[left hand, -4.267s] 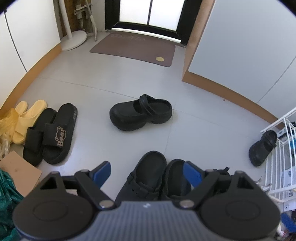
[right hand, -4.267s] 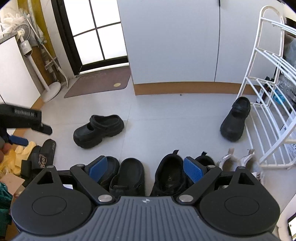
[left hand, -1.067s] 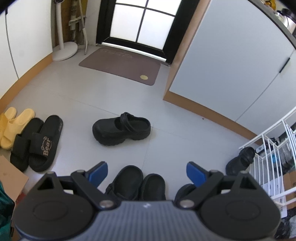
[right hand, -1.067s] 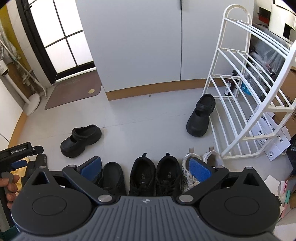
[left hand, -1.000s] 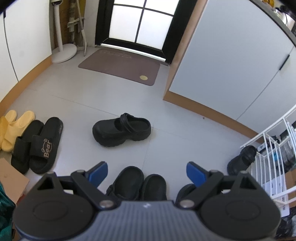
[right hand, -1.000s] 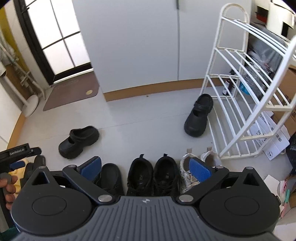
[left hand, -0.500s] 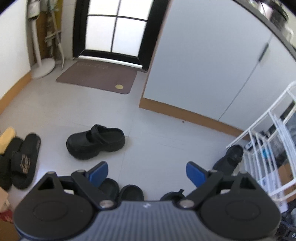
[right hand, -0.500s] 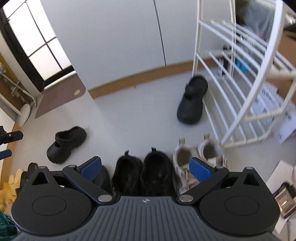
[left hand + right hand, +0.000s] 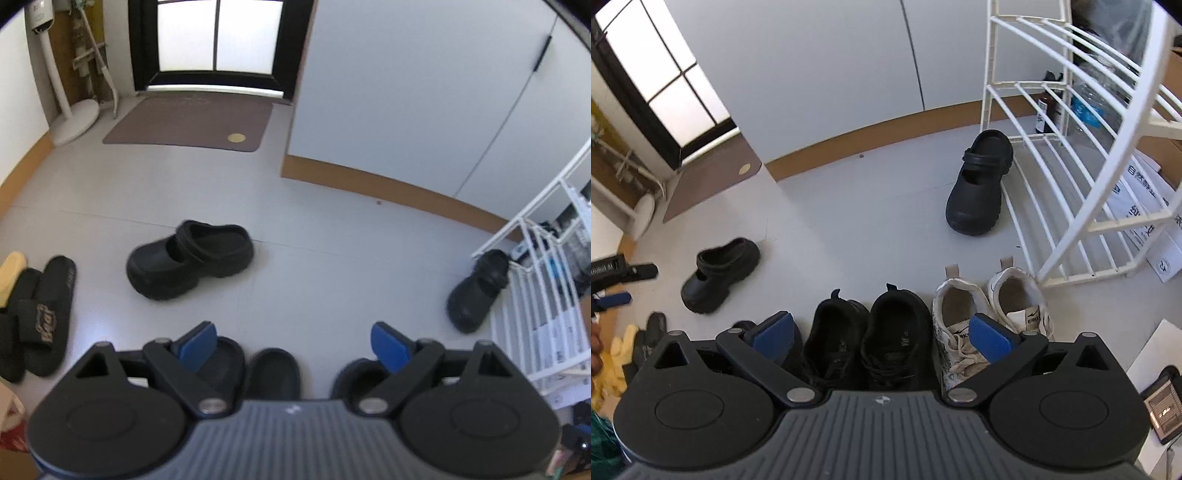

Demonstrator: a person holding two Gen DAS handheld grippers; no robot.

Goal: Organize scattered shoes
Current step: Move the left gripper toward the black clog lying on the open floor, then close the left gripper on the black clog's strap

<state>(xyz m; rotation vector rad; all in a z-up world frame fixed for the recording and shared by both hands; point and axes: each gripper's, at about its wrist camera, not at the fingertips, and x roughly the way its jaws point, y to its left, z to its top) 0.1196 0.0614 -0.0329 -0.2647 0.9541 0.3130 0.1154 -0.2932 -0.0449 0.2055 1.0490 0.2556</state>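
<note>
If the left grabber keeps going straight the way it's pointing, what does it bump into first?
Probably just bare floor. The left gripper is open and empty, and nothing lies between its blue fingers. The chunky black clog sits a bit to the left of that line, so it would likely miss, though depth is hard to judge.

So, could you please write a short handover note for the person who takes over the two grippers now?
Left gripper: open, holding nothing.
Right gripper: open, holding nothing.
Lined up in the near row: black sneakers, white sneakers, black slip-ons.
Against the left wall: black slides.
Left to do: one black clog lies alone mid-floor; its mate stands beside the white rack. Pair them and put them in the row.
</note>
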